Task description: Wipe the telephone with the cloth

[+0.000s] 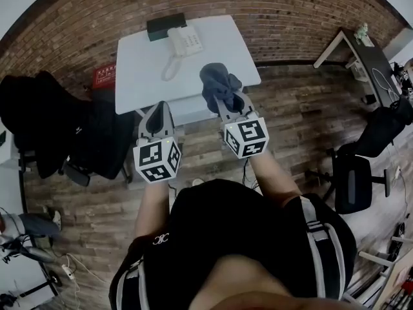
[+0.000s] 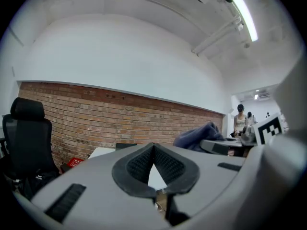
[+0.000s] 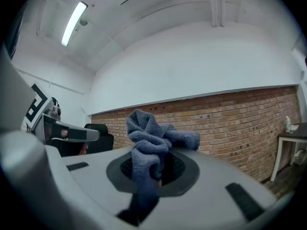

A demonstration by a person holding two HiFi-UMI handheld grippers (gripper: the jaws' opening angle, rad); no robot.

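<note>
White table (image 1: pixel 219 44) against brick wall (image 1: pixel 271 8), telephone (image 1: pixel 184 41) at far edge, right tongs (image 1: pixel 224 102) pinching cloth (image 1: pixel 218 82), left tongs (image 1: pixel 159 106) pressed together

No legible text; red box (image 1: pixel 103 75) print unreadable.

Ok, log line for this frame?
left gripper: shut, empty | right gripper: shut on cloth | telephone: on table, apart from cloth
</note>
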